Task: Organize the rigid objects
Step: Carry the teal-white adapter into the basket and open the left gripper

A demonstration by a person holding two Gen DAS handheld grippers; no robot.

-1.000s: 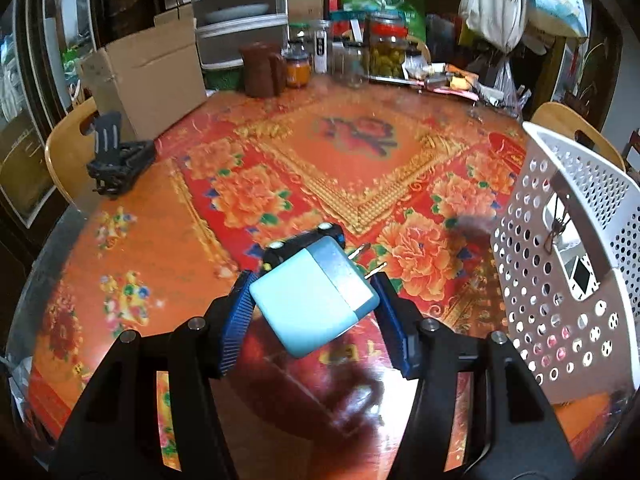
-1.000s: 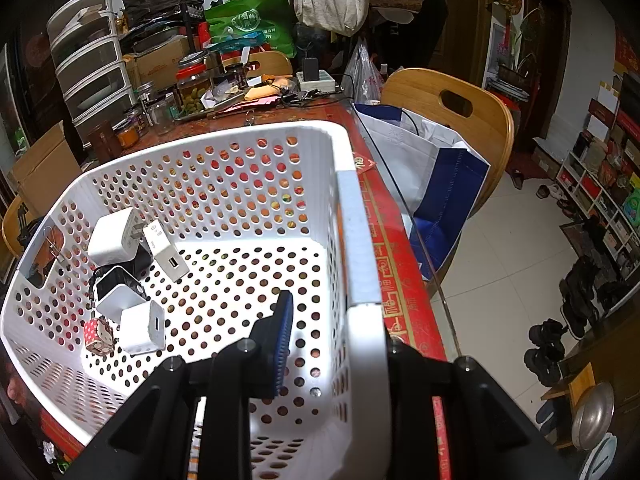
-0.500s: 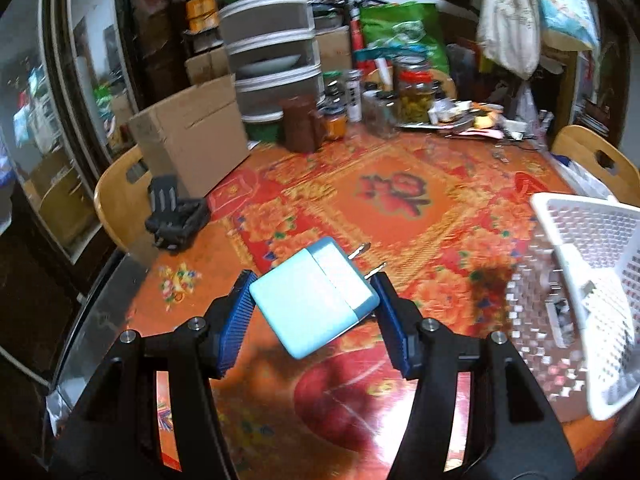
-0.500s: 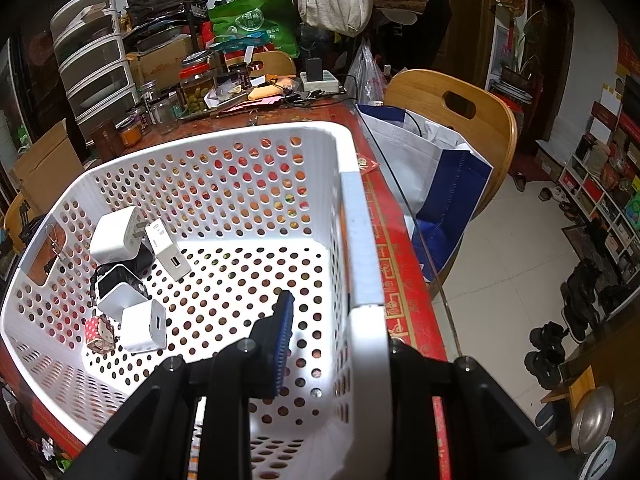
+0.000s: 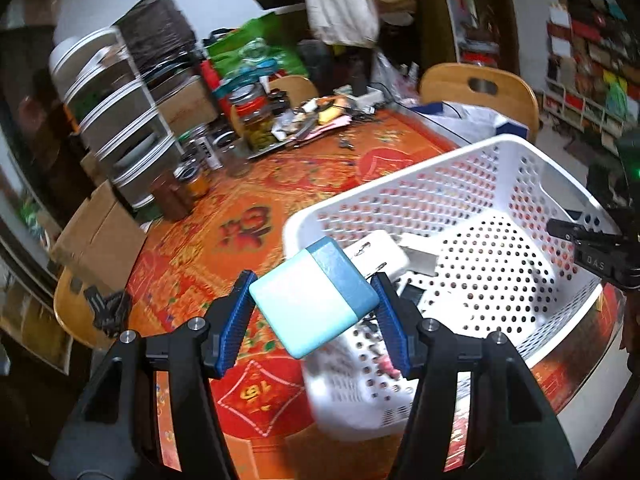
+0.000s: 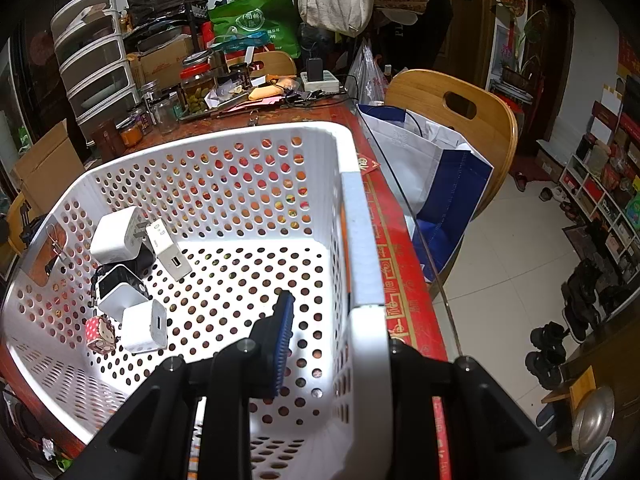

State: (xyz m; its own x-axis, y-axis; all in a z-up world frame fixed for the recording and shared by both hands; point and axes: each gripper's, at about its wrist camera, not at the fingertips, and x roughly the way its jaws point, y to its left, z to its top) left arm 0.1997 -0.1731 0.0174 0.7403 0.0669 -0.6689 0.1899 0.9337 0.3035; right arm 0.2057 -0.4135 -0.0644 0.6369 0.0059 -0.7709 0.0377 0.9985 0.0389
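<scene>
The left gripper [image 5: 314, 312], clamped on a pale-blue two-tone plastic charger block [image 5: 314, 302], hangs over the near-left corner of the white perforated plastic basket [image 5: 532, 168]; the right gripper [image 6: 332, 344] pinches the basket's right rim.

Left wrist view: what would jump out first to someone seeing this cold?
The pale blue charger clamped in the left gripper, held over the near corner of the white basket. Next, the right gripper shut on the basket's right wall, and the white chargers heaped in its left corner.
</scene>
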